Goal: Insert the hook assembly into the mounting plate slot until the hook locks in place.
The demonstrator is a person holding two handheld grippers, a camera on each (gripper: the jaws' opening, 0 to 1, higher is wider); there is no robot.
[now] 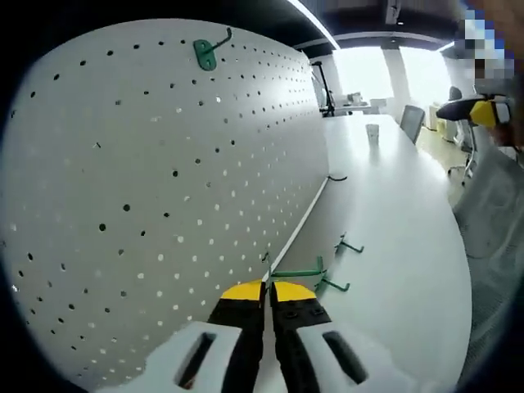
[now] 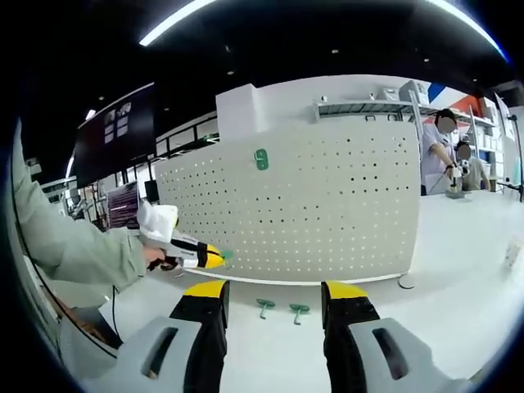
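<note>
Pegboard (image 2: 327,221) standing upright on the white tabletop (image 2: 458,270), one green hook (image 2: 261,159) already mounted high up and two spare hooks (image 2: 281,309) lying at its foot. Left gripper (image 1: 268,288), fingers clenched on a green hook assembly (image 1: 299,273), hovers beside the panel; a skewed approach could miss the slot or twist the hook loose. Right gripper (image 2: 274,301) stands released, wide apart, touching nothing.

Open-plan office: long white table (image 1: 393,205), office chair (image 1: 412,123), ceiling strip lights (image 2: 176,20).
</note>
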